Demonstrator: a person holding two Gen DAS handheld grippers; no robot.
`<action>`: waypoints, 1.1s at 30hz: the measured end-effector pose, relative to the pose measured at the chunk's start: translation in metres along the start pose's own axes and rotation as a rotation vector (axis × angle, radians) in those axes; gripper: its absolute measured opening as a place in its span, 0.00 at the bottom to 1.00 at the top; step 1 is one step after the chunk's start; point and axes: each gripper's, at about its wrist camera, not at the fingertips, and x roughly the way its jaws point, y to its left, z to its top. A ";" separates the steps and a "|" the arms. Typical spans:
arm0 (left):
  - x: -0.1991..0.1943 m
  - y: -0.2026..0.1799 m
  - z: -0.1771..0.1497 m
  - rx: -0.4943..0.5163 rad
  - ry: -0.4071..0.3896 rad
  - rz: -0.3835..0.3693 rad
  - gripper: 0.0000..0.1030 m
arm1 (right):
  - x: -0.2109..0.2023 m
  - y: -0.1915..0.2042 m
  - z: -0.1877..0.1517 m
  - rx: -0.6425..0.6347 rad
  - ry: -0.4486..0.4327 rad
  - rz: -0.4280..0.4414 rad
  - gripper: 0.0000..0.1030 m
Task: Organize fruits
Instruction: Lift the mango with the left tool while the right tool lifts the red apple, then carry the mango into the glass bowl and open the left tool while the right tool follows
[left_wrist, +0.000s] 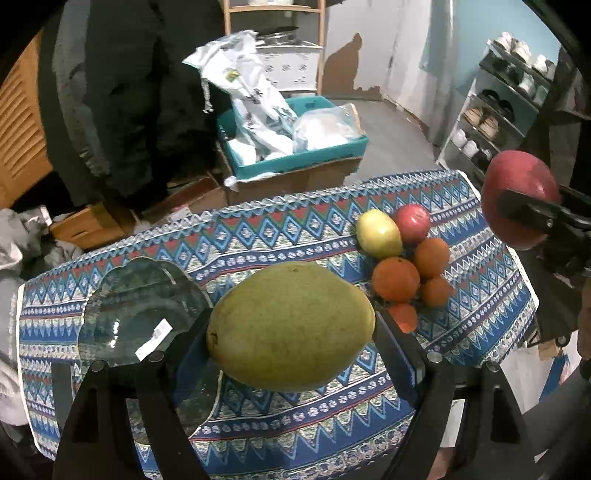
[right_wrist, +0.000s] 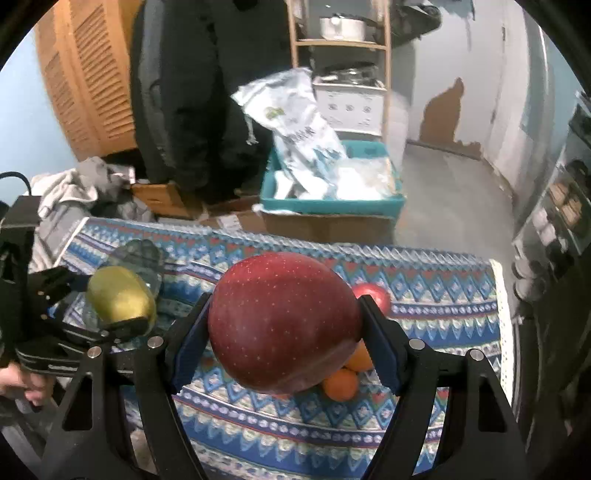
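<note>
1. Left wrist view: the left hand-held gripper (left_wrist: 291, 328) is clamped on a large green mango (left_wrist: 291, 325), its pads pressing both sides, held in the air above the counter (left_wrist: 258, 413), which is covered by a patterned blue, red and white cloth.
2. Landmark: a clear glass plate (left_wrist: 140, 306) lies on the counter, left of the mango and partly behind the left finger. A white sticker (left_wrist: 153, 338) sits on it; its print is too small to read.
3. Well to the right of the plate lies a cluster of fruit: a yellow-green apple (left_wrist: 378, 233), a red apple (left_wrist: 413, 223) touching it, and four oranges (left_wrist: 395, 279) packed just beside them.
4. Right wrist view: the right hand-held gripper (right_wrist: 284, 332) is clamped on a big red apple (right_wrist: 284, 325), raised above the counter to the right of the plate (right_wrist: 142, 254); oranges (right_wrist: 340, 384) peek out beneath it.
5. Beyond the counter, farther back than the plate, a teal bin (right_wrist: 332, 203) holds white printed bags (right_wrist: 299, 125); the lettering on them is blurred and unreadable.
</note>
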 end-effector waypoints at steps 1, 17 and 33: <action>-0.002 0.004 -0.001 -0.008 -0.004 0.003 0.83 | 0.000 0.004 0.002 -0.004 -0.005 0.006 0.75; -0.024 0.074 -0.022 -0.128 -0.029 0.054 0.82 | 0.031 0.081 0.036 -0.077 0.003 0.114 0.75; -0.011 0.150 -0.068 -0.253 0.026 0.128 0.83 | 0.098 0.165 0.037 -0.160 0.113 0.208 0.75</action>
